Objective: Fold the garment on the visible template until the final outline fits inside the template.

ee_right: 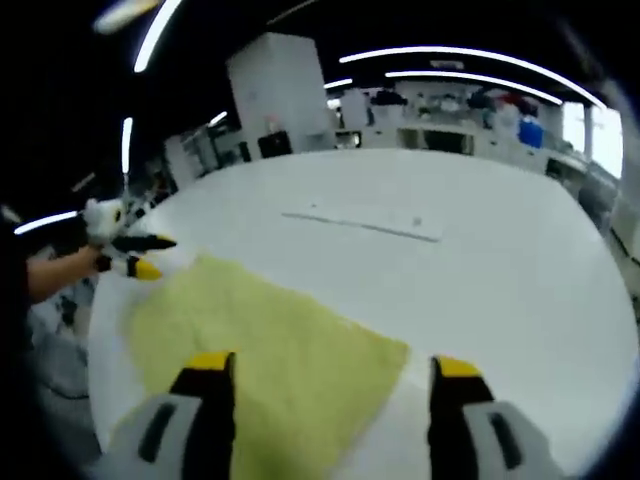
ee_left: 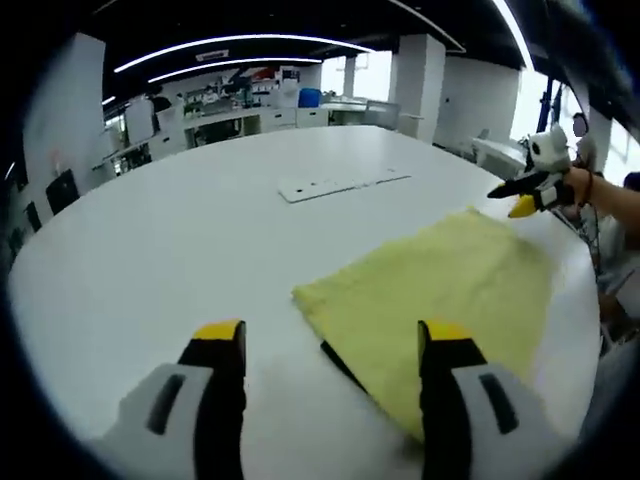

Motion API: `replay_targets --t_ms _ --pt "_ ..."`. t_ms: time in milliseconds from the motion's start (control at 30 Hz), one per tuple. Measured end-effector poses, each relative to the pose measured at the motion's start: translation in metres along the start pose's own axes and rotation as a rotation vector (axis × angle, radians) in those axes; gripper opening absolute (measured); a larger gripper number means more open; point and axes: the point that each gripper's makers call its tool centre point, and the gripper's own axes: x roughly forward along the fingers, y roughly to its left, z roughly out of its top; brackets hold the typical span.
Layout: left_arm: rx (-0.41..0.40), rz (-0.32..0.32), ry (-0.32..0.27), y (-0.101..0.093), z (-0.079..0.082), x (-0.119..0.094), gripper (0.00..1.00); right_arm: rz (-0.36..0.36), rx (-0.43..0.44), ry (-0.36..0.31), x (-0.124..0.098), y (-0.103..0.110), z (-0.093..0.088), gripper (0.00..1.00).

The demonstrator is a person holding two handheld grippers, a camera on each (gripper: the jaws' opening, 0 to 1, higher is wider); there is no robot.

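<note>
Left gripper view: left gripper low in frame, yellow-tipped jaws spread wide, nothing between them, held above the white table. Yellow garment lies flat on the table just ahead and right of the jaws; its near corner reaches between them, the right jaw overlapping the cloth edge in view, contact not clear. A dark strip shows at the garment's near edge, under the cloth. Farther back, mid-table, a flat white panel lies well apart from the garment. At far right, the right gripper, held by a hand, sits at the garment's far corner; whether it grips the cloth I cannot tell. Right gripper view: the other gripper appears at far left beside the cloth's far corner, a forearm behind it. The garment spreads across the lower left, a corner pointing right between this view's own jaws, which stand wide apart and empty. The white panel lies beyond, mid-table. Shelving and benches line the background.
</note>
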Motion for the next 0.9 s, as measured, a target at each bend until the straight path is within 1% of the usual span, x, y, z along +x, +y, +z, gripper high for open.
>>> replay_targets --t_ms 100,200,267,433,533,600,667,700,800,900 --pt "-0.010 -0.022 -0.011 -0.004 -0.003 -0.008 0.78 0.013 -0.009 0.003 -0.009 0.006 -0.002 0.83" --pt "-0.006 -0.038 -0.016 -0.012 -0.007 -0.016 0.82 0.025 -0.010 0.007 -0.016 0.010 -0.006 0.85" --pt "-0.001 -0.051 -0.012 -0.016 -0.012 -0.020 0.82 0.032 -0.014 0.011 -0.020 0.015 -0.010 0.86" --pt "0.030 -0.079 -0.009 -0.037 -0.020 -0.035 0.81 0.053 -0.026 0.026 -0.035 0.027 -0.024 0.86" --pt "0.036 -0.094 -0.015 -0.047 -0.024 -0.041 0.78 0.061 -0.033 0.034 -0.043 0.034 -0.034 0.86" --pt "0.047 -0.103 -0.026 -0.052 -0.026 -0.045 0.74 0.064 -0.029 0.039 -0.051 0.040 -0.044 0.85" --pt "0.056 -0.111 -0.026 -0.058 -0.029 -0.048 0.71 0.070 -0.028 0.044 -0.055 0.044 -0.049 0.84" --pt "0.061 -0.116 -0.025 -0.062 -0.030 -0.051 0.68 0.072 -0.029 0.046 -0.057 0.046 -0.051 0.84" --pt "0.069 -0.120 -0.023 -0.068 -0.035 -0.055 0.62 0.079 -0.027 0.052 -0.062 0.050 -0.060 0.83" --pt "0.075 -0.117 -0.018 -0.071 -0.043 -0.056 0.56 0.075 -0.020 0.055 -0.068 0.053 -0.070 0.82"
